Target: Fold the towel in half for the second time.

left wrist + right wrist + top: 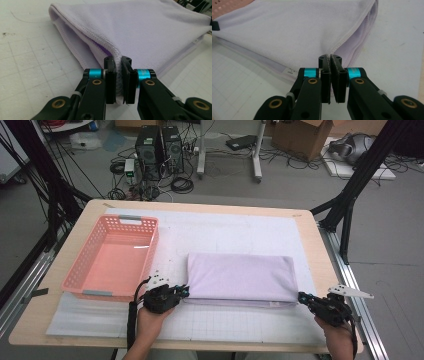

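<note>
Towel [241, 277], lilac, folded to a flat oblong, lies on the white mat [240, 232] at the near middle of the table [305, 220], just right of the pink basket [82, 275]; label tag shows at its near edge in the right gripper view.

Left gripper [119, 77] pinches the near left corner; jaws pressed together on the hemmed edge, cloth visible between the pads. Right gripper [331, 75] pinches the near right corner; jaws nearly touching, a thin hem caught between them. In the high view both sit at the towel's near corners, left gripper [184, 291] and right gripper [302, 296], a hand behind each.

Step in hand, as judged: another fold, near edge carried over to the far edge.

To do it well:
- check how many layers each pinch holds; left seems to hold the upper layers only, lower layer slack beneath; unclear on the right
- lift both corners together, level, so the edge stays taut and straight
- carry away from the person, low over the cloth; match corners to far corners before letting go
- keep clear of the basket rim on the left
</note>
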Demonstrator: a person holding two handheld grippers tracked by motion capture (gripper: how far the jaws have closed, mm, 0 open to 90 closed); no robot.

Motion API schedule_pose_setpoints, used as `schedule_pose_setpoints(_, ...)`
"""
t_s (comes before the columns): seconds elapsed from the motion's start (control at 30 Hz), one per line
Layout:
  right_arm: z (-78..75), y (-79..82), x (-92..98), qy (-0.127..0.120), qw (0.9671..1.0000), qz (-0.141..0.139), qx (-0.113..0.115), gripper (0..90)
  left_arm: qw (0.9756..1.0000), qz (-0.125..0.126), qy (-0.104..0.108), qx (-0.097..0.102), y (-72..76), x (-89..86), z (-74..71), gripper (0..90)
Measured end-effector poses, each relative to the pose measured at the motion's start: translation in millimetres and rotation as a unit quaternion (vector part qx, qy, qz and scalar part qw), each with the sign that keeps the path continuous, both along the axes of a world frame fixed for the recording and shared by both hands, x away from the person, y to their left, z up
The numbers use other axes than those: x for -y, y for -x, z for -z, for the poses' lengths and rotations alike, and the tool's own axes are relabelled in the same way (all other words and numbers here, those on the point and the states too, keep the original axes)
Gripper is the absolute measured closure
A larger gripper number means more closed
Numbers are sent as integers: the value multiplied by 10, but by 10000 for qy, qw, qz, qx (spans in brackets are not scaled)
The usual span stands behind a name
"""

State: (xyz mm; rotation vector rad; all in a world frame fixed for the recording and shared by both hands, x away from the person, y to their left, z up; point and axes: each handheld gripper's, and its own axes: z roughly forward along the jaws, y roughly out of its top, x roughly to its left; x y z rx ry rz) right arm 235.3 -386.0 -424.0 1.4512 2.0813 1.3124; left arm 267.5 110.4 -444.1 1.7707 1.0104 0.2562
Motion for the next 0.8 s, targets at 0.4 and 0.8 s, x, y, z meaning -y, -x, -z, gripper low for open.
schedule_pose_setpoints(0.4, -24, 59, -64, 548, 9974, 155, 452, 633, 9995, -265, -59, 187, 88, -24, 48, 518)
schedule_pose_setpoints(0.8, 122, 50, -144, 677, 9973, -219, 176, 628, 9979, -169, 234, 584, 91, -112, -20, 394)
